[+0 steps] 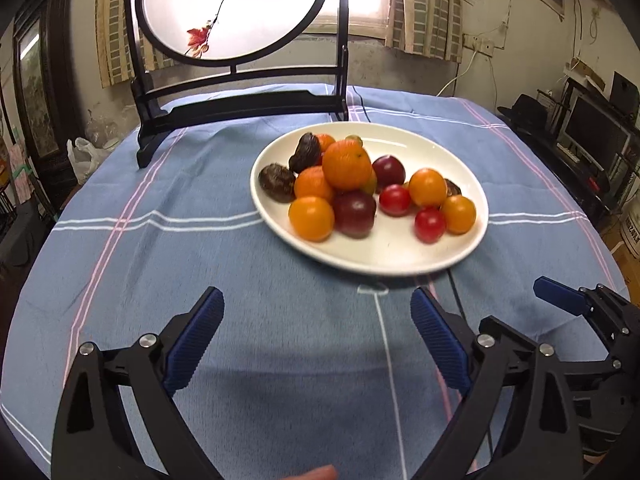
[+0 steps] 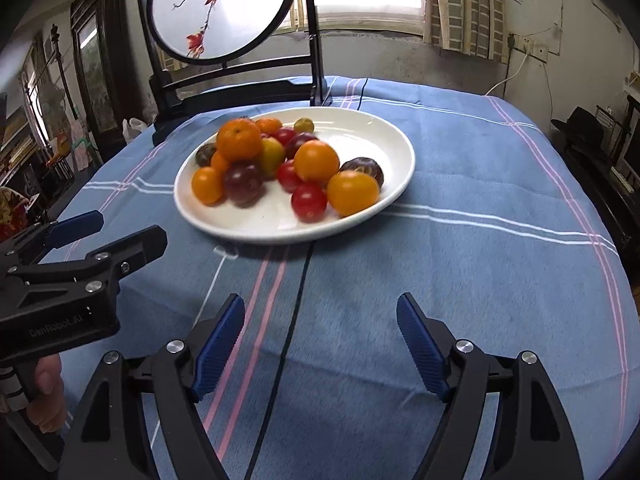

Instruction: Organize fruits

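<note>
A white oval plate (image 1: pixel 400 248) (image 2: pixel 360 128) sits mid-table on a blue cloth, piled with fruit: a large orange (image 1: pixel 346 164) (image 2: pixel 239 139) on top, smaller orange fruits (image 1: pixel 311 218) (image 2: pixel 353 193), red tomatoes (image 1: pixel 429 224) (image 2: pixel 308 201), dark plums (image 1: pixel 354 213) (image 2: pixel 243 183) and dark brown fruits (image 1: pixel 277 182) (image 2: pixel 363 169). My left gripper (image 1: pixel 316 308) is open and empty, just short of the plate's near rim. My right gripper (image 2: pixel 320 316) is open and empty, also near of the plate. Each shows in the other's view, the right (image 1: pixel 560 296) and the left (image 2: pixel 100 232).
A black wooden stand with a round painted screen (image 1: pixel 236 8) (image 2: pixel 220 8) stands at the table's far edge behind the plate. The blue striped tablecloth (image 1: pixel 160 240) (image 2: pixel 480 240) covers the round table. Furniture and shelves surround the table.
</note>
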Demonstrator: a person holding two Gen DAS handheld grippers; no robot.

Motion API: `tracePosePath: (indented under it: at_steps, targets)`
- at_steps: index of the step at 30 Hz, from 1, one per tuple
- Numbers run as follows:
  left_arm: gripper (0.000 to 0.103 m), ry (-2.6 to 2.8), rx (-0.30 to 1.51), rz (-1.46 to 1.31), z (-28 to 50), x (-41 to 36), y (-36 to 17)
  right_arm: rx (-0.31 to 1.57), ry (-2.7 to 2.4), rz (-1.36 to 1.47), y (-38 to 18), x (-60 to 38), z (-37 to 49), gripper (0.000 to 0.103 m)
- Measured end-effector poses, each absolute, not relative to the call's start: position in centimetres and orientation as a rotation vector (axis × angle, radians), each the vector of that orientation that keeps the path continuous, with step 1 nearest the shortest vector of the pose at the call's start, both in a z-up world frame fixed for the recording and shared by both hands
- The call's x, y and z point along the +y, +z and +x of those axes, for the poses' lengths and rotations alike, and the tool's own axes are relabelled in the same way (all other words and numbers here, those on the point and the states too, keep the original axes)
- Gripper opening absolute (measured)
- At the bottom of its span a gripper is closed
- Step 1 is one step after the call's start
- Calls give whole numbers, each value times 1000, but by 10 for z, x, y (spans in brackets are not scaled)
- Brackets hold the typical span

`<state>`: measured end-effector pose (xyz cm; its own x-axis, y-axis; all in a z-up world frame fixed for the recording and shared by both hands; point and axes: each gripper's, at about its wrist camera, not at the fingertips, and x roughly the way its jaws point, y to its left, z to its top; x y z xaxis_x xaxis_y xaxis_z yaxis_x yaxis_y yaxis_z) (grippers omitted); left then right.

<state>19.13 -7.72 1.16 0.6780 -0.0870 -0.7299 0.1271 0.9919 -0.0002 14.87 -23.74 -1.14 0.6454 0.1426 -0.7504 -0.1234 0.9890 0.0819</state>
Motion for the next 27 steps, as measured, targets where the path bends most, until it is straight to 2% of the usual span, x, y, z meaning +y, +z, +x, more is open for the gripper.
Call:
tracePosePath:
  at_steps: [12, 27]
  targets:
    - [93, -84, 815, 0, 187, -55, -4, 850, 198, 37, -22, -236, 139, 79]
    - [93, -130, 834, 45, 181, -65, -9, 875, 166, 33, -23, -240, 137, 79]
